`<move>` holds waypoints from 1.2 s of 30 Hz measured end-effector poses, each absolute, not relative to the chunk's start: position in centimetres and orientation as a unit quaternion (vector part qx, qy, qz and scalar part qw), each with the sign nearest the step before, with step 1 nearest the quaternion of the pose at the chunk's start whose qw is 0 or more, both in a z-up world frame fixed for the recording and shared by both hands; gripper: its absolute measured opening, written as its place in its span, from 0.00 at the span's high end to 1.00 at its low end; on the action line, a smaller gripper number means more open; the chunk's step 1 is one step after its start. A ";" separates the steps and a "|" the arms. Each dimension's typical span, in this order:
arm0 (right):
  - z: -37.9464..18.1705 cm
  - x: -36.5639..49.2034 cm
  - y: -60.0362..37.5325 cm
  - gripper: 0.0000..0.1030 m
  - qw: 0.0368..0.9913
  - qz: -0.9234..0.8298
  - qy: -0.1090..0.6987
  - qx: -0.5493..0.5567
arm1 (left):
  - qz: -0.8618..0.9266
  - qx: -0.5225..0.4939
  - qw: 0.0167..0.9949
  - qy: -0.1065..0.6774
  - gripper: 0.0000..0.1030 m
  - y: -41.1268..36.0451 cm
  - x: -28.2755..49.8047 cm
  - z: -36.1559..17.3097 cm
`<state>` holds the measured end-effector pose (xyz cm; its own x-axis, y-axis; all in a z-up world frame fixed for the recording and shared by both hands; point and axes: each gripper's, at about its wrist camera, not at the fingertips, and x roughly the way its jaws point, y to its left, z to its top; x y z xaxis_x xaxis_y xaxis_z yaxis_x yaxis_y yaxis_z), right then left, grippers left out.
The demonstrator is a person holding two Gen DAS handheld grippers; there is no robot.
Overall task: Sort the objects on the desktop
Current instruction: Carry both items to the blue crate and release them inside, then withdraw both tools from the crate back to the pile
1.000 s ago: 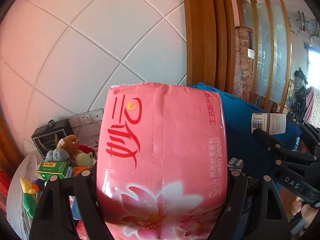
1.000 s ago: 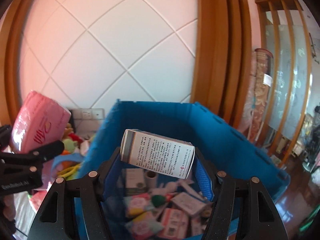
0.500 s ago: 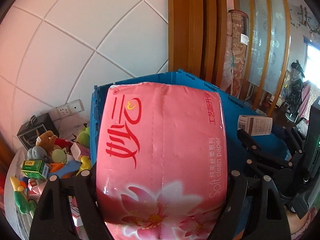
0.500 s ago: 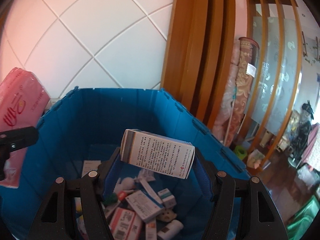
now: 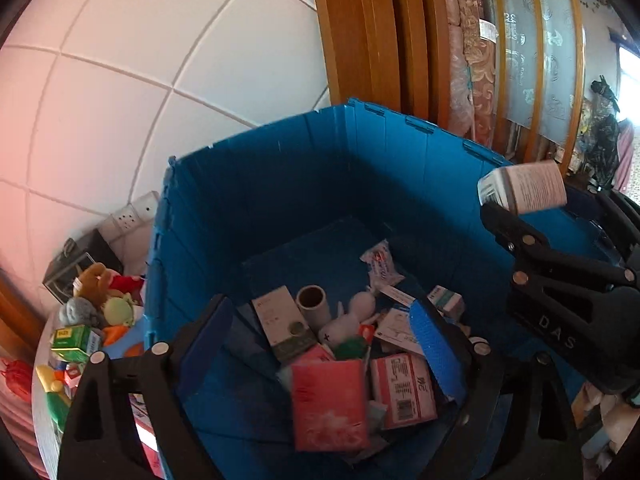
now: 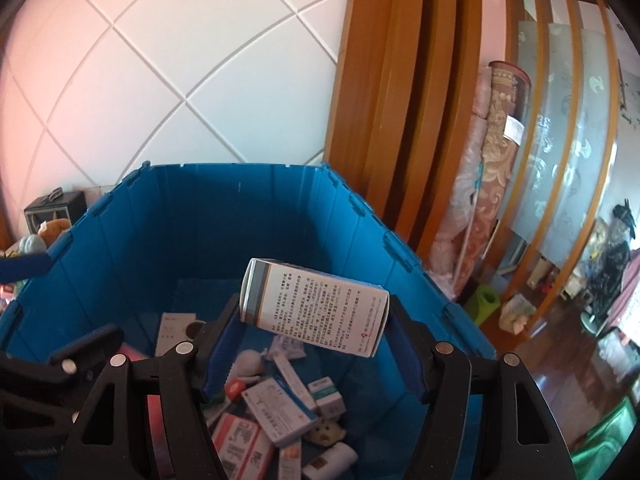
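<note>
A blue plastic crate (image 5: 280,184) holds several boxes, a cardboard tube and a white toy. The pink tissue pack (image 5: 328,404) lies inside it on the pile. My left gripper (image 5: 320,344) is open and empty above the crate. My right gripper (image 6: 312,336) is shut on a white medicine box (image 6: 316,304) and holds it over the crate (image 6: 208,220). The right gripper and its box (image 5: 524,192) also show at the right of the left wrist view. The left gripper's fingers (image 6: 80,344) show at the lower left of the right wrist view.
Left of the crate, plush toys (image 5: 100,292), a green box (image 5: 74,340) and a black box (image 5: 76,260) crowd a round white table. A tiled wall with sockets (image 5: 132,216) stands behind. A wooden door frame (image 6: 400,120) and rolled fabric (image 6: 496,152) stand to the right.
My left gripper opened and the pink tissue pack dropped into the crate. Both grippers moved over the crate and tilted down. The right gripper still holds the medicine box.
</note>
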<state>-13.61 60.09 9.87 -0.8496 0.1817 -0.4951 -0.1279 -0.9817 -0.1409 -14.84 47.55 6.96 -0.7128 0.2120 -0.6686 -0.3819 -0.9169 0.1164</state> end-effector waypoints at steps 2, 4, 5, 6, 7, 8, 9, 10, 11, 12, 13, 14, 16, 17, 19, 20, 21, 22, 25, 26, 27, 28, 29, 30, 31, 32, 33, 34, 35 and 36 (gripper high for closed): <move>9.8 -13.7 60.2 0.33 0.083 0.960 -0.046 -0.265 | 0.918 -0.341 0.166 0.114 0.12 47.1 -14.9 7.1; 9.7 -13.8 60.4 0.25 0.089 0.959 -0.039 -0.267 | 0.917 -0.344 0.168 0.109 0.12 47.0 -14.9 6.9; 9.8 -13.8 60.5 0.21 0.088 0.958 -0.034 -0.269 | 0.917 -0.345 0.171 0.106 0.12 46.9 -14.9 6.9; 9.9 -13.7 60.5 0.15 0.088 0.959 -0.029 -0.268 | 0.917 -0.344 0.172 0.105 0.12 46.9 -14.9 6.9; 10.0 -13.7 60.6 0.12 0.089 0.959 -0.027 -0.267 | 0.918 -0.343 0.171 0.104 0.12 46.9 -14.9 6.9; 10.0 -13.8 60.6 0.11 0.090 0.959 -0.027 -0.268 | 0.918 -0.343 0.172 0.104 0.12 46.9 -14.8 6.9; 10.0 -13.8 60.5 0.10 0.091 0.958 -0.029 -0.270 | 0.918 -0.342 0.171 0.106 0.12 47.0 -14.8 6.9; 9.9 -13.8 60.4 0.09 0.092 0.957 -0.031 -0.272 | 0.919 -0.339 0.170 0.107 0.12 47.0 -14.7 6.9; 9.9 -13.9 60.3 0.08 0.092 0.957 -0.033 -0.274 | 0.920 -0.337 0.169 0.108 0.12 47.1 -14.6 6.9; 9.9 -13.9 60.3 0.06 0.094 0.957 -0.034 -0.274 | 0.921 -0.335 0.168 0.108 0.12 47.0 -14.5 6.9; 9.9 -13.9 60.3 0.04 0.096 0.956 -0.034 -0.273 | 0.921 -0.334 0.167 0.107 0.12 47.0 -14.5 6.9; 9.9 -13.9 60.3 0.04 0.098 0.956 -0.033 -0.274 | 0.922 -0.334 0.168 0.106 0.12 47.0 -14.5 6.9; 9.9 -13.9 60.4 0.03 0.096 0.956 -0.029 -0.276 | 0.922 -0.333 0.167 0.103 0.12 46.9 -14.5 7.0; 9.9 -13.9 60.5 0.02 0.095 0.956 -0.028 -0.277 | 0.923 -0.333 0.167 0.101 0.12 46.8 -14.6 7.0; 9.9 -13.9 60.5 0.01 0.097 0.956 -0.027 -0.276 | 0.924 -0.330 0.163 0.098 0.12 46.6 -14.5 7.0; 9.9 -13.9 60.5 0.01 0.096 0.956 -0.027 -0.275 | 0.926 -0.328 0.161 0.097 0.12 46.5 -14.5 7.1; 9.9 -13.8 60.5 0.01 0.096 0.956 -0.026 -0.275 | 0.927 -0.327 0.158 0.095 0.12 46.4 -14.5 7.1; 9.9 -13.9 60.5 0.01 0.098 0.956 -0.026 -0.275 | 0.928 -0.326 0.155 0.093 0.12 46.3 -14.4 7.1; 9.8 -13.6 60.6 0.00 0.102 0.957 -0.020 -0.270 | 0.933 -0.317 0.153 0.079 0.12 45.7 -14.3 7.4; 9.8 -13.5 60.6 0.00 0.103 0.957 -0.017 -0.269 | 0.935 -0.313 0.150 0.075 0.12 45.4 -14.3 7.5; 9.7 -13.4 60.7 0.00 0.104 0.957 -0.012 -0.270 | 0.937 -0.307 0.150 0.070 0.12 45.0 -14.1 7.7; 9.6 -13.4 60.8 0.00 0.103 0.956 -0.009 -0.275 | 0.939 -0.302 0.152 0.062 0.12 44.7 -13.9 7.9; 9.5 -13.4 60.7 0.00 0.100 0.954 -0.006 -0.281 | 0.939 -0.300 0.156 0.054 0.12 44.2 -13.6 8.1; 9.3 -13.3 60.6 0.00 0.097 0.953 -0.003 -0.286 | 0.940 -0.296 0.161 0.049 0.12 43.8 -13.2 8.4; 9.3 -13.1 60.3 0.00 0.094 0.954 -0.003 -0.286 | 0.942 -0.287 0.165 0.053 0.12 43.5 -12.7 8.7; 9.3 -12.8 59.9 0.00 0.092 0.954 -0.004 -0.285 | 0.946 -0.273 0.164 0.060 0.12 43.1 -12.1 9.1; 9.4 -12.5 59.6 0.00 0.091 0.955 -0.007 -0.282 | 0.951 -0.256 0.158 0.067 0.12 42.7 -11.4 9.5; 9.6 -12.1 59.1 0.00 0.089 0.956 -0.008 -0.278 | 0.956 -0.241 0.154 0.068 0.12 42.2 -10.8 9.9; 9.8 -11.8 58.7 0.00 0.087 0.958 -0.009 -0.275 | 0.960 -0.228 0.152 0.064 0.12 41.4 -10.3 10.3; 10.1 -11.4 58.2 0.00 0.085 0.959 -0.010 -0.269 | 0.962 -0.219 0.152 0.056 0.12 40.5 -9.8 10.7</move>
